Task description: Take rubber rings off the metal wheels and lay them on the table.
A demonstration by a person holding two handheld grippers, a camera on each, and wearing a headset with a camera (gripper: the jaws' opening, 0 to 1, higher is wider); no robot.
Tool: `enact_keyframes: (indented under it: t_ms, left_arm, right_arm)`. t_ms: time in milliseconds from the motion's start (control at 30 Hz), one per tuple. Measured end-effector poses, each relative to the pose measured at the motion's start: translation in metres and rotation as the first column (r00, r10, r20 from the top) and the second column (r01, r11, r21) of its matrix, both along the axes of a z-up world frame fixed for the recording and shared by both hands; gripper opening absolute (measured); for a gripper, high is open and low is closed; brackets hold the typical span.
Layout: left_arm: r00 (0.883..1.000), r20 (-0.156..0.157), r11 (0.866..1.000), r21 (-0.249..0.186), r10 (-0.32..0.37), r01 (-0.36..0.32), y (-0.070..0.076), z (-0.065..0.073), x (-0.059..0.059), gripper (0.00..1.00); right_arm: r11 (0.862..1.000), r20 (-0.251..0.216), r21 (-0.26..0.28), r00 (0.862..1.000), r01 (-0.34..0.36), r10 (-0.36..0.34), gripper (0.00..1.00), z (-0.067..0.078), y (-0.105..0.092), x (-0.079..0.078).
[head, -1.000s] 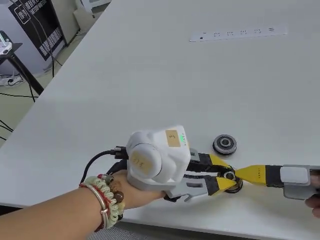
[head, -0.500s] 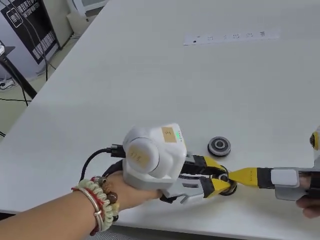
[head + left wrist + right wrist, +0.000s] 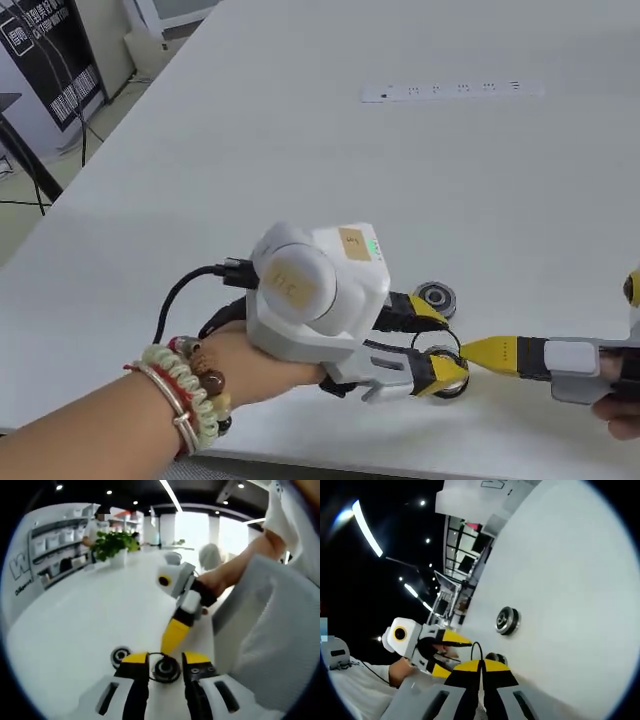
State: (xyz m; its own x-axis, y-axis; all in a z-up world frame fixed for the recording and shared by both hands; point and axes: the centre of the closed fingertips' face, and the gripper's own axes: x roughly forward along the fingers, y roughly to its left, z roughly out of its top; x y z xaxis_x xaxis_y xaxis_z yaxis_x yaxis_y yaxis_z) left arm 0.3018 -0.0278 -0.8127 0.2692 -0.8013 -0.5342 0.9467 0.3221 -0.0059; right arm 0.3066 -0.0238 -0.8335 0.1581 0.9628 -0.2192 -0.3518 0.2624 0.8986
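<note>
Surface: a white table [image 3: 300, 150] seen from above, with a white power strip [image 3: 452, 91] lying far across it toward 12 o'clock
Left hand [image 3: 240, 365]: comes in from 8 o'clock in the head view, beaded bracelets [image 3: 185, 395] on the wrist, wrapped around the white body of its tool
Left gripper [image 3: 442, 340]: points toward 3 o'clock in the head view; in the left gripper view its yellow-tipped jaws stand either side of the clamped wheel and look pressed against its two flanks
Clamped wheel [image 3: 166, 667]: a small dark metal wheel resting on the table between the left jaws, near the table's near edge
Rubber ring [image 3: 473, 649]: a thin black loop, one end over the clamped wheel, the other pinched in the right gripper's tip, so it is not yet on the table
Free wheel [image 3: 435, 296]: a second dark wheel lying flat on the table, just beside the left jaws at about 12 o'clock from the clamped wheel and touching neither gripper
Right gripper [image 3: 470, 352]: reaches in from 3 o'clock, its yellow jaws pressed together on the ring, with the tip right at the clamped wheel
Right hand [image 3: 622, 410]: fingers at the right edge of the head view, holding the gripper's grey handle
Background: the left gripper view shows shelves and a green plant [image 3: 112, 542] beyond the table
</note>
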Motion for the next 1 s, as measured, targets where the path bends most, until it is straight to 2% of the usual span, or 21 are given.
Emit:
enact_keyframes:
  t_ms: [67,167,267,333,433,567,733,833,900,1000]
  left_arm:
    - [1.000,0.010,1.000,-0.015,-0.006,0.006,0.000,0.008,0.000,0.30]
    - [1.000,0.021,1.000,-0.029,-0.008,0.008,0.003,0.019,0.002,0.34]
    - [1.000,0.008,0.998,-0.059,0.002,-0.001,0.006,0.033,0.005,0.40]
    - [1.000,0.007,0.998,-0.062,0.000,0.001,0.008,0.040,0.005,0.41]
    - [0.998,0.066,0.997,-0.075,-0.009,0.014,0.013,0.057,0.006,0.42]
    - [0.996,0.084,0.995,-0.091,-0.018,0.026,0.021,0.071,0.002,0.44]
    - [0.992,0.121,0.999,-0.036,-0.035,0.039,0.041,0.076,-0.005,0.47]
    - [0.984,0.179,1.000,-0.013,-0.018,0.021,0.057,0.081,-0.006,0.54]
    - [0.983,0.182,1.000,-0.015,-0.011,0.014,0.064,0.084,-0.009,0.54]
    - [0.982,0.187,0.999,-0.044,0.012,-0.004,0.076,0.090,-0.014,0.56]
  right_arm:
    - [1.000,-0.013,0.017,1.000,0.017,-0.017,0.00,0.005,-0.002,0.001]
    - [0.998,0.001,0.037,0.999,0.052,-0.052,0.00,0.018,-0.006,0.004]
    - [0.996,-0.002,0.044,0.997,0.081,-0.081,0.00,0.024,-0.011,0.006]
    - [0.993,0.001,0.054,0.995,0.104,-0.105,0.00,0.028,-0.015,0.008]
    - [0.990,0.004,0.052,0.992,0.129,-0.129,0.00,0.030,-0.019,0.008]
    - [0.988,0.017,0.058,0.989,0.146,-0.147,0.00,0.038,-0.023,0.005]
    - [0.988,0.054,0.054,0.987,0.147,-0.150,0.00,0.053,-0.025,0.003]
    - [0.992,0.084,0.034,0.988,0.124,-0.126,0.00,0.062,-0.023,0.000]
    - [0.995,0.123,0.010,0.987,0.100,-0.101,0.00,0.067,-0.021,-0.003]
    - [0.997,0.164,-0.034,0.985,0.066,-0.060,0.00,0.072,-0.018,-0.007]
